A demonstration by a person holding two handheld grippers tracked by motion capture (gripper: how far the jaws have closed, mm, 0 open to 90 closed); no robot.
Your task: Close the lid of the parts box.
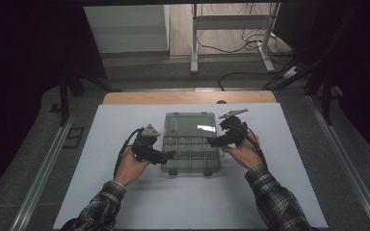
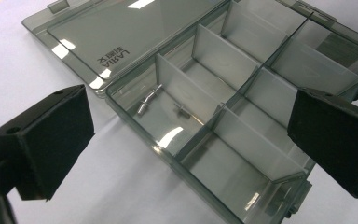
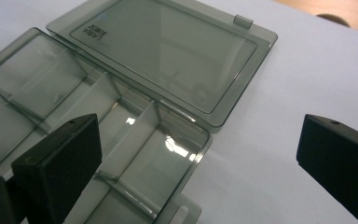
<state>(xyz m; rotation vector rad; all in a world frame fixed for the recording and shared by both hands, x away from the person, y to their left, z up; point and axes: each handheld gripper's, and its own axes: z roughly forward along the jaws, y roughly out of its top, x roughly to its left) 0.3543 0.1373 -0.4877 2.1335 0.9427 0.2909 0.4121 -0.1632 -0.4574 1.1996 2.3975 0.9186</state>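
Observation:
A clear grey compartment box (image 1: 191,169) lies open on the white mat (image 1: 173,202), its lid (image 1: 190,124) folded flat away from me. My left gripper (image 1: 169,155) is open at the box's left front corner. In the left gripper view the left gripper (image 2: 191,140) straddles the box (image 2: 135,122), where a small bent metal pin (image 2: 149,100) and a smaller metal piece (image 2: 182,110) lie in one compartment beside the lid (image 2: 121,32). My right gripper (image 1: 211,142) is open at the box's right side; the right gripper (image 3: 200,158) frames a bare corner compartment of the box (image 3: 135,131) and the lid (image 3: 168,51).
The wooden table edge (image 1: 188,97) with a round hole (image 1: 221,101) shows beyond the mat. Farther back stand a white desk frame (image 1: 231,21) and floor cables (image 1: 250,38). Metal rails (image 1: 41,178) run along both sides.

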